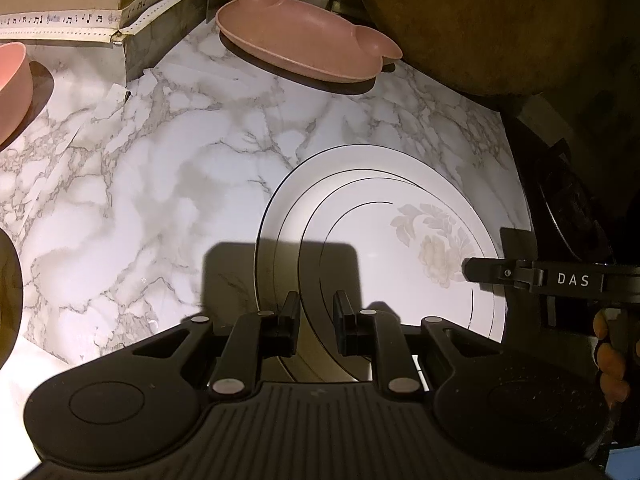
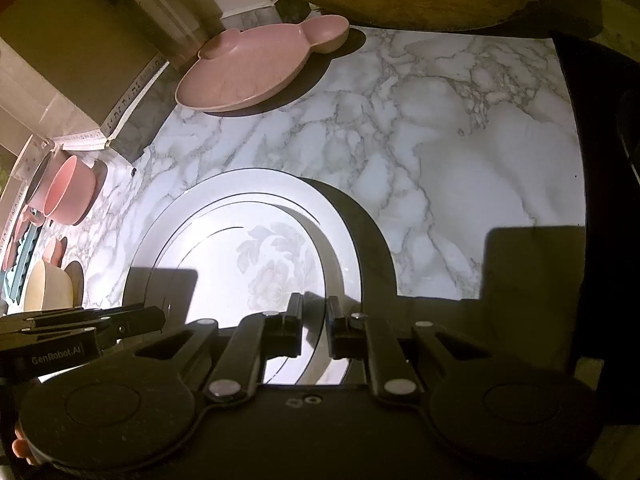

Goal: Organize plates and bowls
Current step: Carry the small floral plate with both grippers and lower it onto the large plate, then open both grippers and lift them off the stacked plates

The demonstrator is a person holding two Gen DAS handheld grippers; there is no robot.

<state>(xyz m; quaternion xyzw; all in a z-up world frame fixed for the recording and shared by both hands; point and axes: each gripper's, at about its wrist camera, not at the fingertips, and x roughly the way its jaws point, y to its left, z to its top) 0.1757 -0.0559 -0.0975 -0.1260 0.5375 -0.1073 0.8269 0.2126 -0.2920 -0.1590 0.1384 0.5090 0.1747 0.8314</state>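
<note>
White china w/ thin dark rings and a pale grey-pink flower print: that was the plate [image 1: 384,248], lying on the marble-pattern counter [image 1: 140,184] right under both grippers. Left gripper [image 1: 316,320] sat over the plate's near-left rim, fingers w/ a narrow gap between them; the rim line ran through that gap, but whether the pads actually pinched it — can't tell, view too dim there. Right gripper [image 2: 314,326] was over the plate's [image 2: 240,248] near-right edge, fingers likewise close together w/ a small gap, rim passing between; contact unclear too.

Ahead of both grippers, well apart from the white plate, a pink mouse-eared plate [image 1: 304,40] rested near the back wall. Far left of the left gripper, a pink bowl [image 1: 12,92]. In the right wrist view, to the left, a cream bowl [image 2: 48,288] stood near the pink bowl [image 2: 68,192].
</note>
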